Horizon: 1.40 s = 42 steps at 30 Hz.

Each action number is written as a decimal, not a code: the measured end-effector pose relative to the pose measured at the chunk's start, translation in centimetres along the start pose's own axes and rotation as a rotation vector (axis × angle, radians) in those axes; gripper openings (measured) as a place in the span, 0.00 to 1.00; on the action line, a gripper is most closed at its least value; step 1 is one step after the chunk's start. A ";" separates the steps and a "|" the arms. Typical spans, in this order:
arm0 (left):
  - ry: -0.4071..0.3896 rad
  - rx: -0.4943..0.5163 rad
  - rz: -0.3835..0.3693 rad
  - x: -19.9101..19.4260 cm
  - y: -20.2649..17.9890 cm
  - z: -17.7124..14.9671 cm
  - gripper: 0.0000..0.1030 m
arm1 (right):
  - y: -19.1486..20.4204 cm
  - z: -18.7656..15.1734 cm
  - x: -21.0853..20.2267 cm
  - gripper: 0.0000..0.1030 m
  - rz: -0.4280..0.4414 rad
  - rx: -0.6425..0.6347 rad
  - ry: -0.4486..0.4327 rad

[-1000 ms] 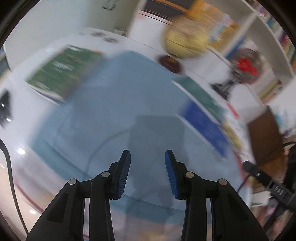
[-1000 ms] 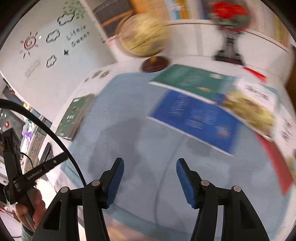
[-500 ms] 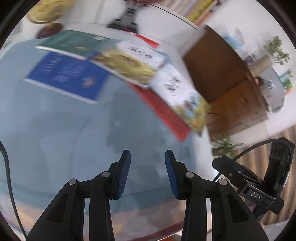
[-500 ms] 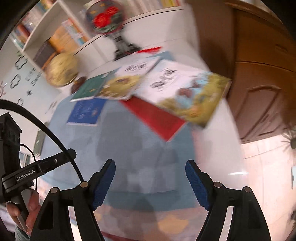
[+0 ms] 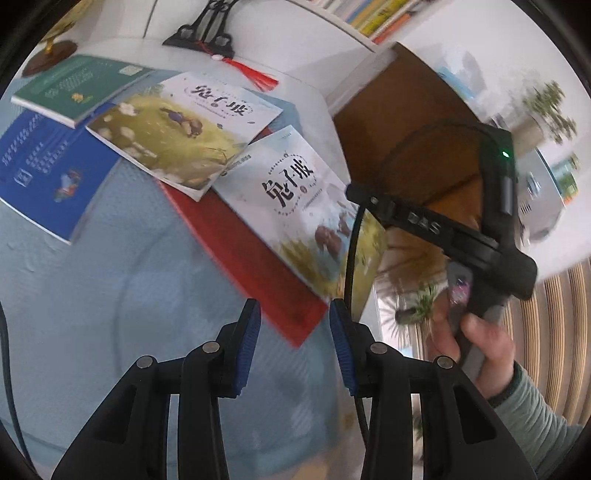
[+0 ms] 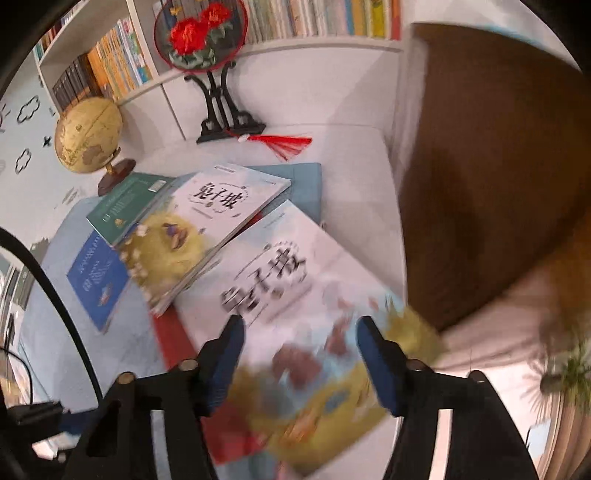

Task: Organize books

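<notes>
Several books lie overlapped on a blue mat point(image 5: 110, 295). A white picture book with a brown animal point(image 5: 306, 206) point(image 6: 303, 306) lies nearest, on a red book point(image 5: 243, 266). Behind are a yellow-and-white picture book point(image 5: 177, 125) point(image 6: 199, 221), a green book point(image 5: 74, 88) point(image 6: 125, 203) and a blue book point(image 5: 48, 166) point(image 6: 96, 273). My left gripper point(image 5: 293, 332) is open, at the red book's near corner. My right gripper point(image 6: 299, 354) is open wide, low over the nearest white book.
A globe point(image 6: 88, 136) and a round red-flower fan on a black stand point(image 6: 201, 33) with a red tassel point(image 6: 284, 144) stand behind the books. Bookshelves point(image 6: 314, 18) line the back wall. A brown wooden cabinet point(image 6: 491, 166) stands right of the table edge.
Both grippers have swung right and closed in on the near end of the book pile. The right gripper now hangs over the white book. Both have stayed open.
</notes>
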<state>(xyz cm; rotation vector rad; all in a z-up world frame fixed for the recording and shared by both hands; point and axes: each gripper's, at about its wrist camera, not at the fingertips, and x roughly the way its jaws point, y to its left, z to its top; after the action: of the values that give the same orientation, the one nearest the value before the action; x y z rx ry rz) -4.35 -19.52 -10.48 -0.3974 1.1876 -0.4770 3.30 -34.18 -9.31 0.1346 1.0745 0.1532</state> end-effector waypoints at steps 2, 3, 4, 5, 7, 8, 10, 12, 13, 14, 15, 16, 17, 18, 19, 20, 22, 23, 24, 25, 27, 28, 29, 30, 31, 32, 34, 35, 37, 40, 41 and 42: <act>-0.020 -0.068 -0.003 1.1 -0.1 0.0 0.35 | -1.0 1.1 1.5 0.58 0.009 -0.037 0.015; -0.034 -0.111 -0.008 1.8 -0.3 -0.2 0.35 | -1.5 1.5 2.2 0.58 0.027 -0.051 0.023; -0.038 -0.136 -0.005 2.3 -0.4 -0.3 0.35 | -1.9 2.1 3.0 0.58 0.043 -0.068 0.031; -0.044 -0.162 -0.001 2.8 -0.5 -0.4 0.35 | -2.2 2.4 3.6 0.58 0.044 -0.082 0.039; -0.059 -0.212 0.010 3.8 -0.7 -0.7 0.35 | -2.5 2.9 5.1 0.58 0.053 -0.117 0.082; -0.065 -0.234 0.010 4.0 -0.7 -0.8 0.35 | -2.6 2.9 5.6 0.58 0.064 -0.130 0.106; -0.078 -0.272 0.002 4.4 -0.8 -1.2 0.35 | -2.7 2.6 6.0 0.58 0.081 -0.166 0.123; -0.087 -0.288 0.014 4.7 -0.8 -1.4 0.35 | -2.6 2.2 6.3 0.58 0.089 -0.202 0.135; -0.090 -0.292 0.017 4.8 -0.8 -1.4 0.35 | -2.5 2.1 6.4 0.58 0.093 -0.219 0.141; -0.092 -0.297 0.019 4.9 -0.7 -1.4 0.35 | -2.5 2.1 6.4 0.58 0.088 -0.235 0.135; -0.094 -0.300 0.024 5.0 -0.7 -1.5 0.35 | -2.6 2.3 6.2 0.58 0.073 -0.246 0.112; -0.102 -0.303 0.029 5.2 -0.6 -1.5 0.35 | -2.7 2.5 6.0 0.58 0.057 -0.249 0.092; -0.104 -0.309 0.029 5.3 -0.6 -1.6 0.35 | -2.8 2.8 6.4 0.58 0.058 -0.249 0.100; -0.104 -0.322 0.024 5.5 -0.5 -1.7 0.35 | -2.8 3.1 6.9 0.58 0.060 -0.253 0.123; -0.105 -0.332 0.018 5.8 -0.4 -1.7 0.35 | -2.8 3.1 7.4 0.58 0.059 -0.254 0.144; -0.106 -0.341 0.013 5.9 -0.4 -1.8 0.35 | -2.9 3.2 7.5 0.58 0.070 -0.247 0.148; -0.111 -0.355 -0.002 6.1 -0.4 -2.0 0.35 | -2.7 3.1 7.2 0.59 0.115 -0.254 0.168; -0.108 -0.355 -0.006 6.1 -0.4 -2.0 0.35 | -2.3 2.9 7.0 0.60 0.107 -0.276 0.160; -0.104 -0.350 -0.006 6.2 -0.5 -2.0 0.35 | -1.9 2.6 6.7 0.60 0.098 -0.305 0.157; -0.103 -0.346 -0.005 6.2 -0.5 -2.1 0.35 | -1.6 2.3 6.6 0.60 0.098 -0.324 0.159; -0.100 -0.349 -0.010 6.1 -0.5 -2.1 0.35 | -1.0 1.7 6.3 0.60 0.140 -0.333 0.176; -0.098 -0.355 -0.012 6.0 -0.4 -2.2 0.35 | -0.8 1.4 6.1 0.60 0.155 -0.330 0.184; -0.102 -0.360 -0.002 5.8 -0.3 -2.4 0.35 | -0.3 1.0 5.6 0.60 0.155 -0.330 0.177; -0.106 -0.364 0.012 5.3 -0.1 -2.7 0.35 | 0.2 0.6 5.0 0.60 0.158 -0.338 0.168; -0.111 -0.369 0.018 4.9 0.2 -3.0 0.35 | 0.8 0.2 4.5 0.60 0.167 -0.351 0.161; -0.113 -0.376 0.024 4.5 0.6 -3.5 0.35 | 1.5 -0.1 3.8 0.60 0.181 -0.363 0.157; -0.126 -0.399 0.042 3.2 1.6 -4.8 0.35 | 3.2 -1.0 2.7 0.60 0.236 -0.378 0.167; -0.137 -0.417 0.049 2.4 2.3 -5.6 0.35 | 3.9 -1.5 2.3 0.60 0.254 -0.384 0.170; -0.153 -0.462 0.076 0.9 3.7 -7.4 0.35 | 5.6 -2.7 1.9 0.60 0.304 -0.390 0.197; -0.179 -0.520 0.172 -1.7 6.0 -10.1 0.35 | 8.6 -5.1 1.6 0.60 0.391 -0.406 0.248; -0.196 -0.540 0.188 -2.6 6.7 -10.8 0.35 | 9.9 -5.8 1.6 0.60 0.415 -0.425 0.257; -0.211 -0.563 0.194 -3.3 7.3 -11.4 0.35 | 10.7 -6.5 1.6 0.60 0.429 -0.444 0.262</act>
<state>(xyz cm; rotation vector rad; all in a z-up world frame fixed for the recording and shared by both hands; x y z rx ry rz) -15.08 -12.09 -15.52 -0.7857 1.1285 0.0778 -2.35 -23.15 -11.77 -0.0600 1.2346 0.8072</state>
